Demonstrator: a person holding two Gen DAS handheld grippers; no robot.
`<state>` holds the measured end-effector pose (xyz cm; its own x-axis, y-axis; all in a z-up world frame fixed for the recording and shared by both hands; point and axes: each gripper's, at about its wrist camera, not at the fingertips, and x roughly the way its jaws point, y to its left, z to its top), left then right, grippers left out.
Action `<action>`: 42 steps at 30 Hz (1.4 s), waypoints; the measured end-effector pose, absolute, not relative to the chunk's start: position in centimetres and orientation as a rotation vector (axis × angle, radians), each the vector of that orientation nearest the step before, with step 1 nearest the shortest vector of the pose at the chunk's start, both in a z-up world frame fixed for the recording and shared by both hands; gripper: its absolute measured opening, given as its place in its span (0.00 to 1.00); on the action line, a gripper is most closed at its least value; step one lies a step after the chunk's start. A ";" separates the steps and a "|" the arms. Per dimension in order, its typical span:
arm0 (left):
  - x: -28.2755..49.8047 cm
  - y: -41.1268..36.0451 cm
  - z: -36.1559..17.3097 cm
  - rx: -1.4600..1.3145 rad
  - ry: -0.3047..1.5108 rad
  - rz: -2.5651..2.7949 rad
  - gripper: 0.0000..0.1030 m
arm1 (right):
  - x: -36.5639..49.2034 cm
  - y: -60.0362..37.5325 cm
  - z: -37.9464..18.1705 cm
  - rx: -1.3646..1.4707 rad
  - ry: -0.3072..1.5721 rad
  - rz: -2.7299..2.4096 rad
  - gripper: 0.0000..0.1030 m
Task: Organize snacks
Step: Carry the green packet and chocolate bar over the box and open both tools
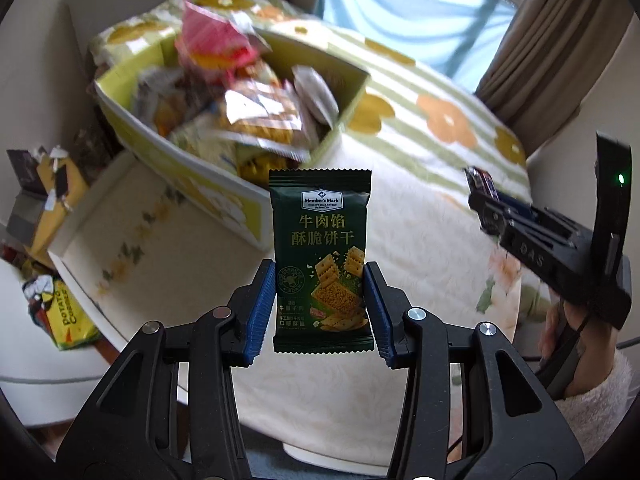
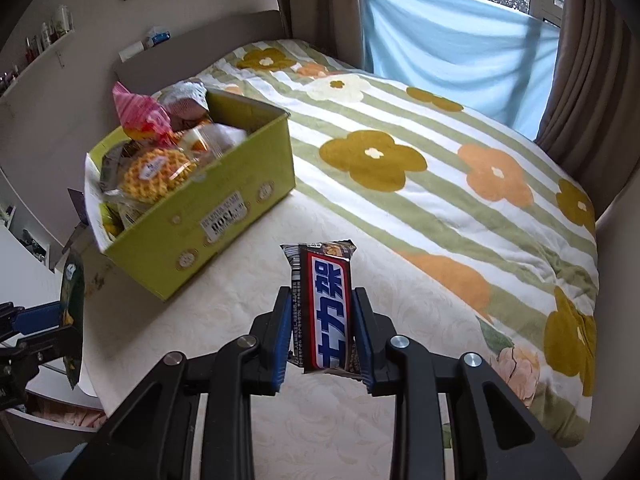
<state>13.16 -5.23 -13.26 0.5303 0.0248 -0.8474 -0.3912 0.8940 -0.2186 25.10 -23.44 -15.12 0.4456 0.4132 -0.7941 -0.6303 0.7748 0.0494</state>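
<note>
- The yellow-green box point(image 2: 192, 216), already heaped with snacks, sits on the bed point(image 2: 400, 184) ahead of both tongs. In the right wrist view it lies toward 10 o'clock from the right tongs point(image 2: 322, 332); in the left wrist view it lies toward 11 o'clock from the left tongs point(image 1: 320, 308).
- By my reading the left tongs are nearer the box.
- Left tongs: clenched on a dark green cracker packet point(image 1: 322, 256), held upright by its lower half with its long axis along the fingers, clear of the bed.
- Right tongs: clenched on a chocolate bar point(image 2: 326, 304) by its long sides, its top end pointing to 12 o'clock, off the bed.
- Each snack must probably travel up and left over the box's near wall.
</note>
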 end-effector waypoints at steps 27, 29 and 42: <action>23.7 14.3 -12.0 -0.192 0.997 -0.104 0.39 | 23.7 -4.9 -10.8 -0.118 0.875 0.450 0.26; 24.3 14.7 -12.4 -0.147 1.005 -0.153 0.39 | 23.7 -4.0 -11.4 -0.099 0.899 0.412 0.26; 25.2 15.3 -13.0 -0.039 1.003 -0.236 0.45 | 23.7 -3.6 -11.7 -0.062 0.943 0.302 0.26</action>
